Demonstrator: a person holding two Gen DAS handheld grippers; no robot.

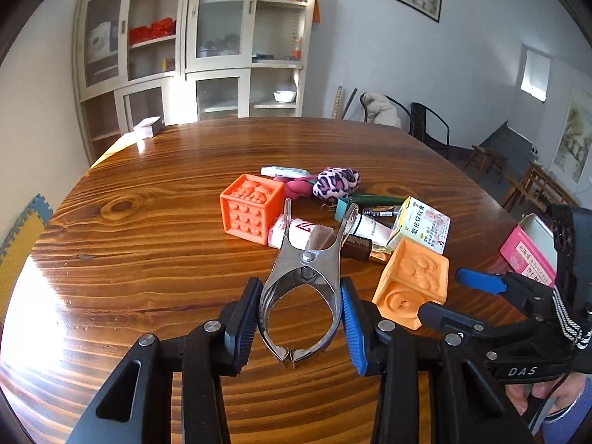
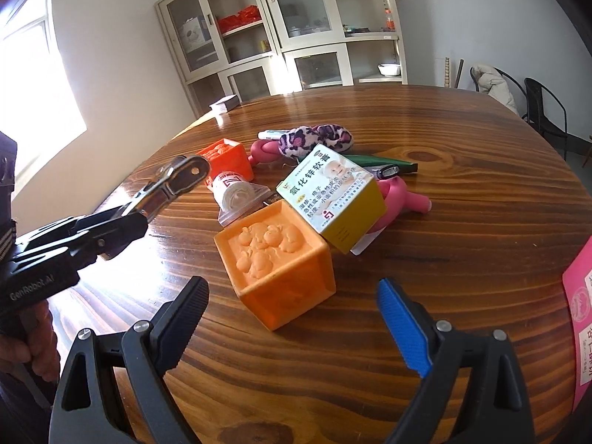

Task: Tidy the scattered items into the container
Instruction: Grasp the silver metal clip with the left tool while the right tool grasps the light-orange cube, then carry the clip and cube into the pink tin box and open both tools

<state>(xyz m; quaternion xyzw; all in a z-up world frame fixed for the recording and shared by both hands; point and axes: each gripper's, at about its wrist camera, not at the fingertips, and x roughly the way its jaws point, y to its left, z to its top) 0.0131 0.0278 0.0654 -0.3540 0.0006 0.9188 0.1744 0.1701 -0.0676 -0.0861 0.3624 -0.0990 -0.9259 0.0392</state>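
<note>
The left gripper (image 1: 299, 318) squeezes the shiny metal spring clip (image 1: 303, 281), its long side pointing away. The right gripper (image 2: 292, 329) is wide open, holding nothing. The pale orange rubber cube (image 2: 275, 262) sits just ahead, between its fingers. The pink tin container (image 1: 529, 248) waits far right.

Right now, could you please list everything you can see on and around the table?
metal clip: 1, silver, held between left gripper's pads
toy cubes: 2, dark orange at pile's left; lighter orange nearest right gripper
medicine box: 1, white-green-yellow, leaning on lighter cube
leopard plush: 1, purple-white, pile's far side
pink toy: 1, behind medicine box
white roll: 1, mid-pile
pink container: 1, table's right edge
table: 1, brown wood
cabinet: 1, cream, back wall
left gripper: shut on clip
right gripper: open, facing lighter cube
</note>
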